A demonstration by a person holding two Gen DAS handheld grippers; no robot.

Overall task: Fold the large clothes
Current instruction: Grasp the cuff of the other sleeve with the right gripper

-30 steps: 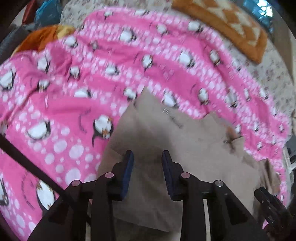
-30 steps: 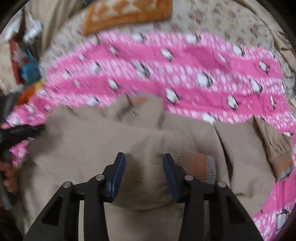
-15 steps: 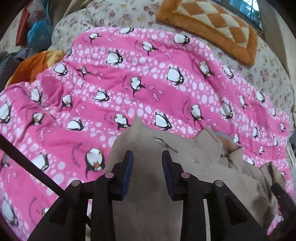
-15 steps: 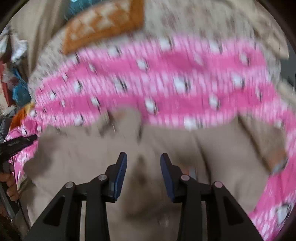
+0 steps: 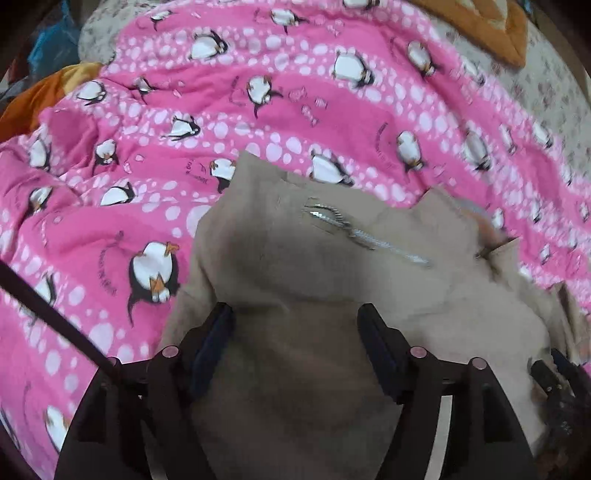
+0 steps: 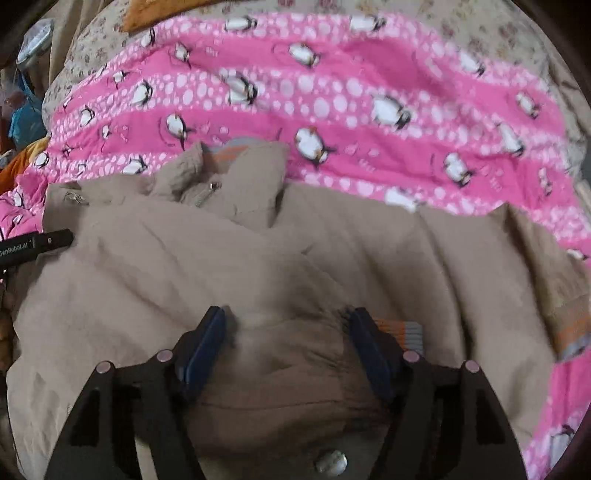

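Both claws were narrowly set a second ago; now the left gripper (image 5: 295, 328) and right gripper (image 6: 286, 328) are opening, with tan cloth between the jaws but released. The fold is judged laid down. One tan jacket (image 6: 258, 258) is counted, lower centre, on one pink penguin blanket (image 5: 258, 92); two grippers.

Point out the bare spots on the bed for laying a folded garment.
Free: the penguin blanket beyond the tan jacket's collar, up to the floral sheet. Crowded: the near side, under the spread jacket and both opening hand-held grippers.
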